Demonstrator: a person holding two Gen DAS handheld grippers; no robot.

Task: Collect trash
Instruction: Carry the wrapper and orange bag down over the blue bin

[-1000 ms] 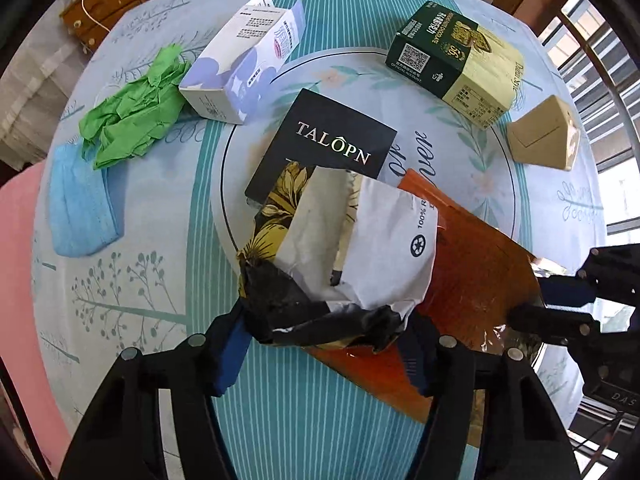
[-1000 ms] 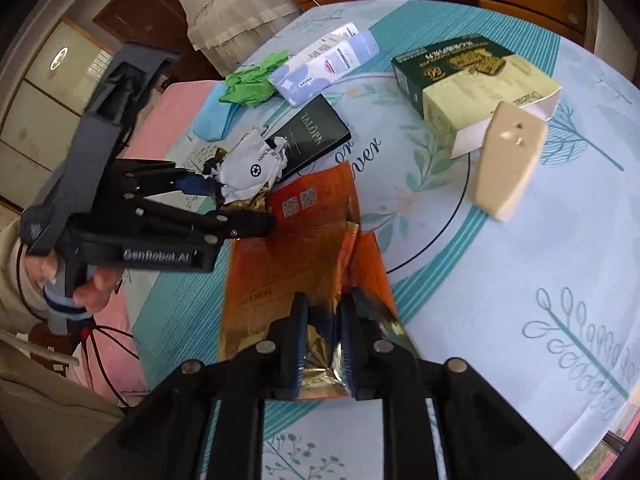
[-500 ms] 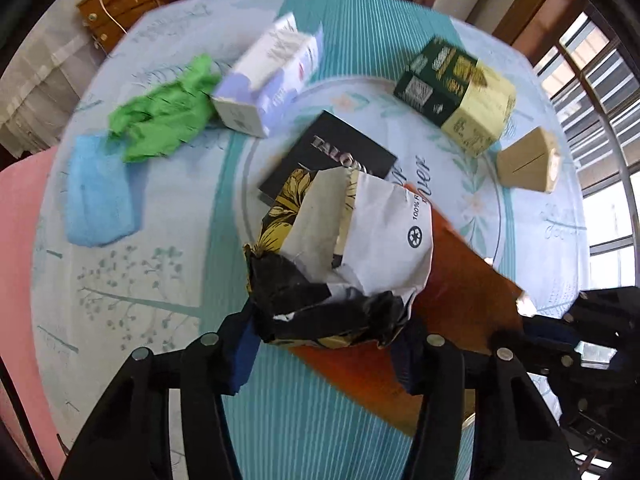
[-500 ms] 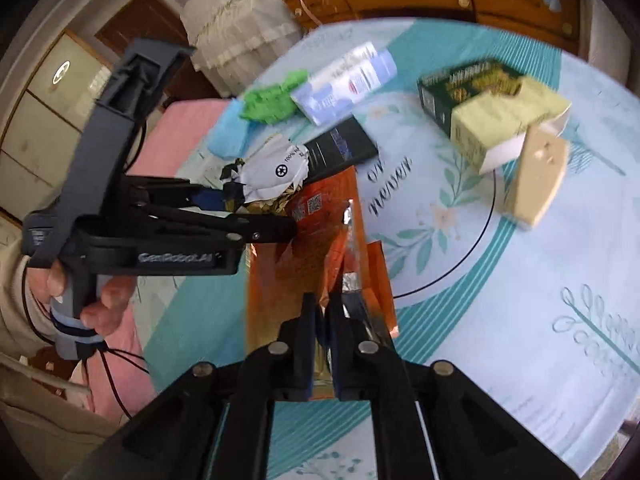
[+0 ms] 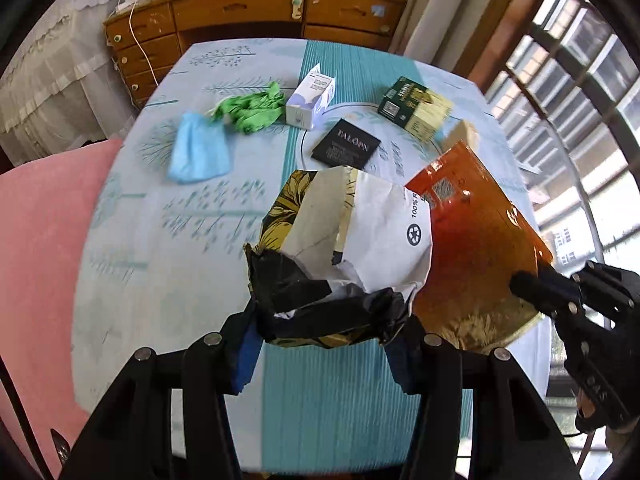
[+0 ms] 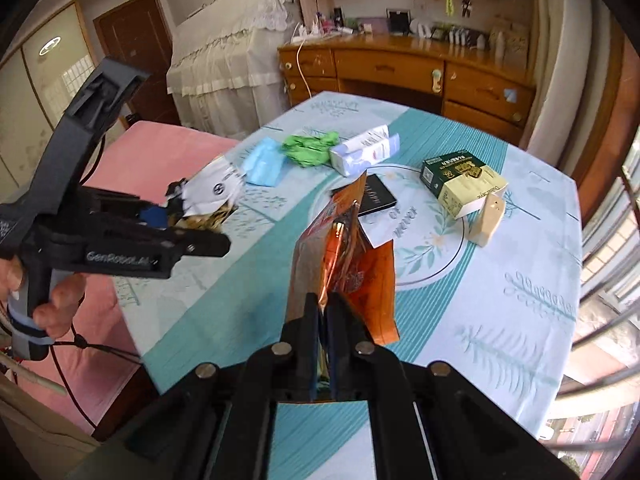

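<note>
My left gripper (image 5: 326,322) is shut on a crumpled white, black and gold-flowered paper bag (image 5: 344,244), lifted off the table; the same bag (image 6: 214,196) shows in the right wrist view at the left gripper (image 6: 188,216). My right gripper (image 6: 323,304) is shut on an orange foil pouch (image 6: 344,264), which hangs above the table. In the left wrist view the orange pouch (image 5: 476,248) is held at its lower right by the right gripper (image 5: 532,284). Still on the tablecloth lie a black packet (image 5: 346,148), a green-and-cream box (image 5: 414,108) and a white-and-lilac carton (image 5: 310,100).
A green crumpled glove (image 5: 252,110), a blue mask (image 5: 200,152) and a beige wedge-shaped box (image 6: 488,216) also lie on the round table (image 5: 168,240). A pink cushion (image 5: 40,248) is at the left, a wooden dresser (image 5: 248,12) behind, window bars (image 5: 580,92) at the right.
Both grippers have risen and pulled back from the table with their loads. The right gripper's jaws closed onto the orange pouch, which came up off the tablecloth.
</note>
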